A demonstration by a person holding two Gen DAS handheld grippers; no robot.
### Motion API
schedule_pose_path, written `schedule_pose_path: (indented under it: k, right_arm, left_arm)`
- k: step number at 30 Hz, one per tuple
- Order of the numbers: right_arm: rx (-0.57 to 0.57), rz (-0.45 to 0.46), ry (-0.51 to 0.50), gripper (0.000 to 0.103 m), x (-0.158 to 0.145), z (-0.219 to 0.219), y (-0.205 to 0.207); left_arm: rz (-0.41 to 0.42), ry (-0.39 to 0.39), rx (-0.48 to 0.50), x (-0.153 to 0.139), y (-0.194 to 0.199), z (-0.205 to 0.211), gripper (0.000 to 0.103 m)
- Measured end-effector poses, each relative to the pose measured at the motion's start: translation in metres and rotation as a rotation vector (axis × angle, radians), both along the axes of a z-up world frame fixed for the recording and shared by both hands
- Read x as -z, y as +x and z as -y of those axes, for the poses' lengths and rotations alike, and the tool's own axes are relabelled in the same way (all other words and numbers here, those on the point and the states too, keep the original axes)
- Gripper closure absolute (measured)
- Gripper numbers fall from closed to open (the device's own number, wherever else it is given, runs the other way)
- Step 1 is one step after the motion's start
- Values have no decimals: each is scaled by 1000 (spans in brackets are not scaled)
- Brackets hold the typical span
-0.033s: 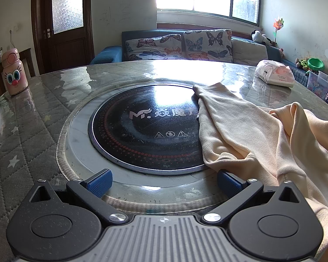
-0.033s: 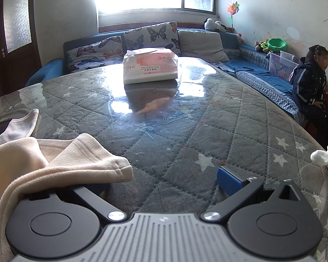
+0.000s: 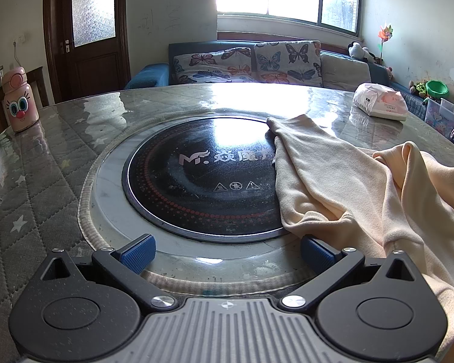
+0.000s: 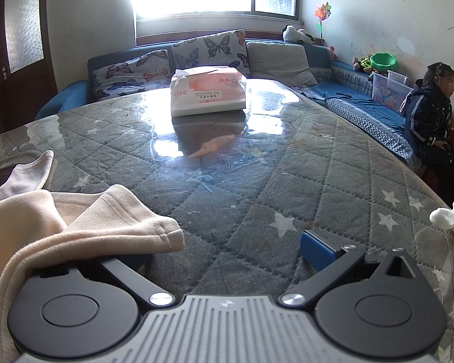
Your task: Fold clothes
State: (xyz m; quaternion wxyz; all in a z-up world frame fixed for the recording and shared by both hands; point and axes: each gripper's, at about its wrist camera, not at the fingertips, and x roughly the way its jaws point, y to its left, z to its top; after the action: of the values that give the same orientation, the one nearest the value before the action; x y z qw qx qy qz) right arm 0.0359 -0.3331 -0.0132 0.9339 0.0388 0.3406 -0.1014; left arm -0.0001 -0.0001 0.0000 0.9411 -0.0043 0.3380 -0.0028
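Note:
A cream-coloured garment lies crumpled on the table, one end reaching over the black round cooktop. It also shows in the right wrist view, where a cuffed sleeve drapes over my right gripper's left finger. My left gripper is open and empty, low over the table, the garment's edge touching its right finger. My right gripper is open, its right finger bare over the quilted table cover.
A white and pink tissue pack lies mid-table, also in the left wrist view. A pink cartoon bottle stands far left. Small socks lie at the right edge. A child sits by the sofa.

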Motion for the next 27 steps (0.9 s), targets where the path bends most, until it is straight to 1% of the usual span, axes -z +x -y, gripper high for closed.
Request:
schedule_pose_path:
  k: [5,9,13,20,24,27]
  right_arm:
    - [-5,-9,-18,0,-1,-1,-2]
    - [-25,-38,1,0,-7,4,-7]
    - [-25,3,-12,0,-13,7,-25]
    - [-27,29,-57,0,-26,15,-54]
    - [-26,33,-31,0,-29,23,-69]
    - [-36,38,-14,0,-31,23,-78]
  left_arm:
    - [0,0,0,0,0,0,0]
    - [0,0,0,0,0,1,0]
    - [-2,1,0,0,1,0,0]
    - [-12,0,1,-2,1,0,0]
    - [-22,-7,-10,-4,1,2,0]
    - [-15,-17,-13,-8,-3,3,0]
